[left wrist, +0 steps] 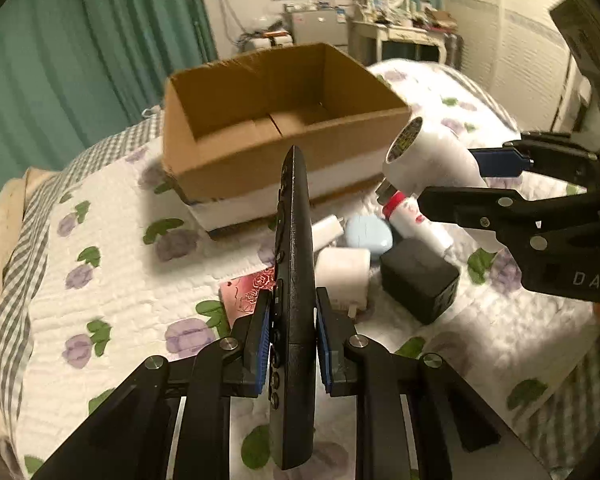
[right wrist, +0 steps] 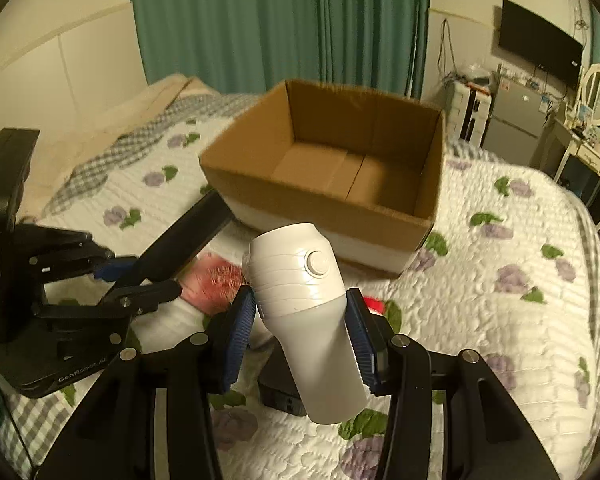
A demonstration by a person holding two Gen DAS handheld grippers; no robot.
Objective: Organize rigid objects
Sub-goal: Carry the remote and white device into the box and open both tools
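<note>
Your box [right wrist: 260, 184] is matt brown cardboard. The quilt [left wrist: 112, 280] is stitched cloth; the white dryer [right wrist: 300, 280] looks smooth plastic.

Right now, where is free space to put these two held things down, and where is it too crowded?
The cardboard box looks empty inside. The quilt left of the box is bare, and so is the quilt on its right. It is crowded just before the box: pink card, white adapter, blue case, black cube and red-capped bottle lie close together.
</note>
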